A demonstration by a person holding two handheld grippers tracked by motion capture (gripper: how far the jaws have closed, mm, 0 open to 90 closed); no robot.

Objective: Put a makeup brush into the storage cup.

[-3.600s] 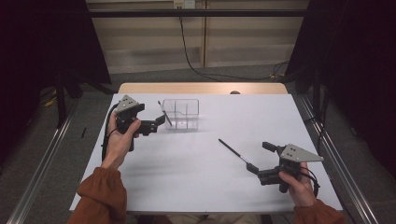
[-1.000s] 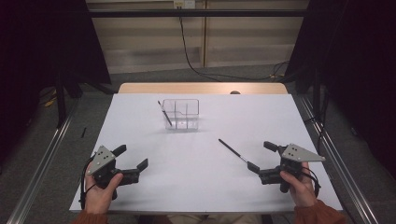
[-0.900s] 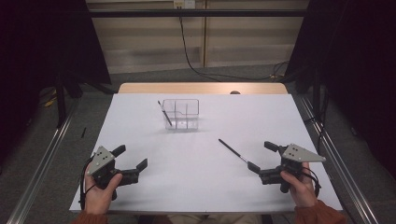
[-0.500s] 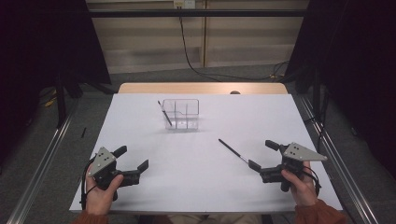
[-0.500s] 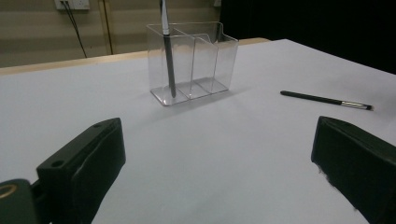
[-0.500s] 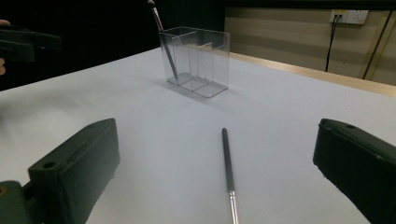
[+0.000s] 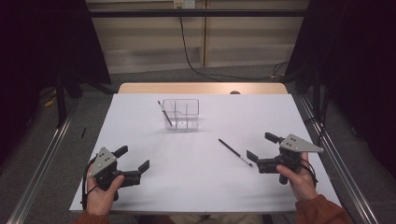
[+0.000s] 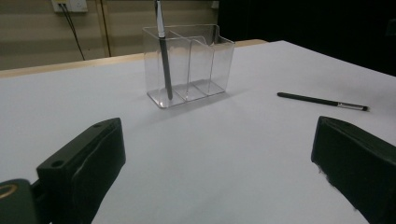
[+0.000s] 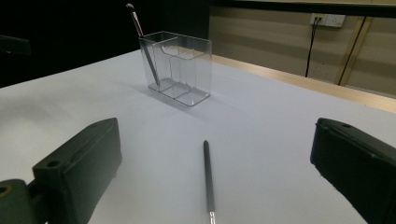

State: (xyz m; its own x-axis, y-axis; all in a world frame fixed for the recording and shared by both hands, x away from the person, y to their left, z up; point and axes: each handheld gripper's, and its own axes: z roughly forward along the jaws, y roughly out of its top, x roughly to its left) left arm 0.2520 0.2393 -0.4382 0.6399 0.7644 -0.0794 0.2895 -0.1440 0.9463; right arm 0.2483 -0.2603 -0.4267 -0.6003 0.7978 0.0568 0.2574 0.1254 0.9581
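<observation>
A white table [image 7: 196, 186] seen from above; the right gripper [image 7: 261, 148] rests near its right edge, jaws spread wide and holding nothing, just beside a black brush [image 7: 235, 152] lying flat; the left gripper [image 7: 132, 158], likewise released, sits near the front left; a clear holder [image 7: 182, 114] farther back holds a second brush [image 7: 164, 112], leaning in its left compartment

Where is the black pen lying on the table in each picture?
High view: the black pen lies right of centre, just left of the right gripper.
Left gripper view: far right.
Right gripper view: bottom centre.
Shared landmark: the clear holder, beyond the pen.
</observation>
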